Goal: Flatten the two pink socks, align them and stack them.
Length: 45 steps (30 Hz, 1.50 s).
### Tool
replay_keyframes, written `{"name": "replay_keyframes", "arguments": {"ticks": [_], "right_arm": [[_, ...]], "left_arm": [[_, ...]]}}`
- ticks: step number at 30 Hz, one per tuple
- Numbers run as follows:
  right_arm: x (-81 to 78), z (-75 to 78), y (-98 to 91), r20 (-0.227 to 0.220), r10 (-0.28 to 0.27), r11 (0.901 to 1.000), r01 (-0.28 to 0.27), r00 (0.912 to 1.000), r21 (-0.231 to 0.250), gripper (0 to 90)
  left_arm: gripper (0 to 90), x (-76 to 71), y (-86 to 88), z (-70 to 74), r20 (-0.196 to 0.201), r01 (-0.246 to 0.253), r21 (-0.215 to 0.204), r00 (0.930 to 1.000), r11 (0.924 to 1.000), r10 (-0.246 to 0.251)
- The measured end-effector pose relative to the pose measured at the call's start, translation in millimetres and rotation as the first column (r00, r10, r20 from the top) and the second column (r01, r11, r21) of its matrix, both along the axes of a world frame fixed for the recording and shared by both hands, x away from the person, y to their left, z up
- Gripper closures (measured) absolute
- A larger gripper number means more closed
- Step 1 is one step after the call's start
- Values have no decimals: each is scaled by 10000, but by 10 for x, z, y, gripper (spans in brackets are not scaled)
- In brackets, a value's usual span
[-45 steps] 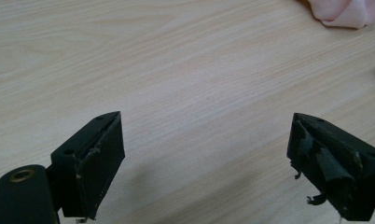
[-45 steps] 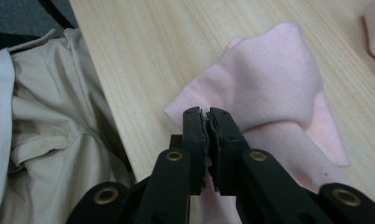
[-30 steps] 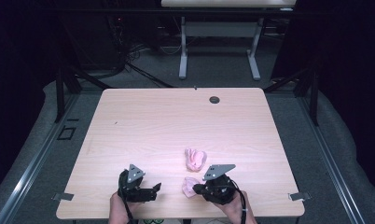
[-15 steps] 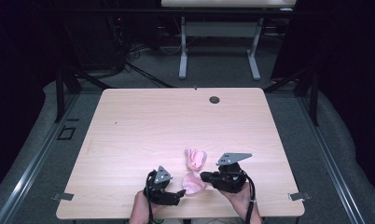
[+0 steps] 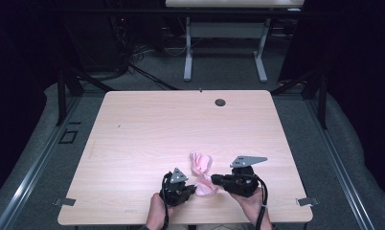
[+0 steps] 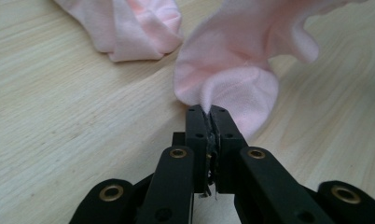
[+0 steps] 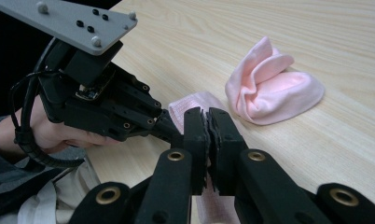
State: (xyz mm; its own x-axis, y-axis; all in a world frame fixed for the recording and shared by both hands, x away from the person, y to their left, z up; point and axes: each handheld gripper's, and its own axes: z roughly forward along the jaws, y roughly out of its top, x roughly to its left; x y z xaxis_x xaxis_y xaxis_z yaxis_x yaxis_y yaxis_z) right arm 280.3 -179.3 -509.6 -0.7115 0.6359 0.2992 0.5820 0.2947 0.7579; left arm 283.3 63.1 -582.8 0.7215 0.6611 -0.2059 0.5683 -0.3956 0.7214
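Pink sock (image 5: 206, 186) near table's front edge (image 5: 133, 221), clamped betw. left gripper (image 5: 194, 188) & right gripper (image 5: 212, 180), left just closed.

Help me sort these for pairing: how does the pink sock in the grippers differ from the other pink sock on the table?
The held sock is pinched at both ends, by the left gripper and the right gripper; the loose sock lies untouched. The held sock is drawn out between the jaws, while the loose sock sits bunched and folded on the table, farther from the person. Both are the same pale pink knit.
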Motion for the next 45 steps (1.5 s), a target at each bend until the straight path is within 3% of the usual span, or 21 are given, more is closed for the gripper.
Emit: {"name": "replay_keyframes", "arguments": {"ticks": [8,12,13,15,17,18,21,25,28,29,32,36,37,40,42,43,45], "right_arm": [[-7,0,-124,-72,-318,9989,320,9995,337,861],[0,10,-213,-235,-550,9956,566,9982,750,861],[15,-9,-259,-473,-727,9929,768,9962,912,862],[38,-55,-299,-762,-919,9906,990,9928,947,861],[51,-86,-313,-840,-1041,9917,1098,9910,670,861],[82,-181,-321,-1169,-1250,9916,1279,9852,176,859],[123,-346,-314,-1494,-1529,9876,1458,9769,-577,856],[152,-490,-268,-1596,-1635,9823,1457,9736,-1173,832],[145,-501,-258,-1293,-1871,9726,1652,9738,-1637,735],[140,-494,-270,-1251,-1896,9727,1690,9739,-1592,693],[107,-440,-303,-898,-1765,9730,1599,9802,-1665,650],[74,-413,-258,-626,-1597,9603,1403,9852,-2413,620],[68,-426,-233,-530,-1464,9555,1273,9878,-2661,615],[34,-488,-153,-498,-1205,9478,1000,9915,-3027,614],[24,-505,-134,-484,-1137,9435,926,9923,-3181,612],[8,-535,-107,-461,-1165,9374,945,9921,-3352,617],[6,-548,-98,-516,-1153,9363,911,9920,-3393,625]], "left_arm": [[893,-50,43,112,84,427,-278,9991,9987,-425],[895,-62,164,176,-164,512,-636,9985,9967,-523],[895,-60,231,197,-408,539,-823,9975,9951,-574],[895,-57,288,218,-544,584,-671,9966,9960,-621],[895,-53,316,226,-667,596,-583,9958,9965,-634],[895,-47,342,230,-720,568,-542,9956,9969,-606],[894,19,407,219,-1123,548,-118,9921,9984,-558],[881,80,375,198,-1126,358,284,9931,9990,-324],[718,93,377,209,-1107,109,304,9938,9995,-75],[622,89,389,218,-1099,13,360,9939,9994,26],[498,51,433,253,-1014,-216,332,9945,9992,249],[478,-17,430,287,-760,-276,803,9965,9964,337],[475,-81,380,292,-584,-221,1193,9979,9926,292],[504,-217,266,317,-149,71,1520,9999,9884,-49],[506,-251,221,319,-145,330,1638,9994,9859,-310],[509,-281,141,285,-164,499,2039,9987,9777,-475],[514,-277,126,262,-243,556,2085,9984,9764,-517]]}}
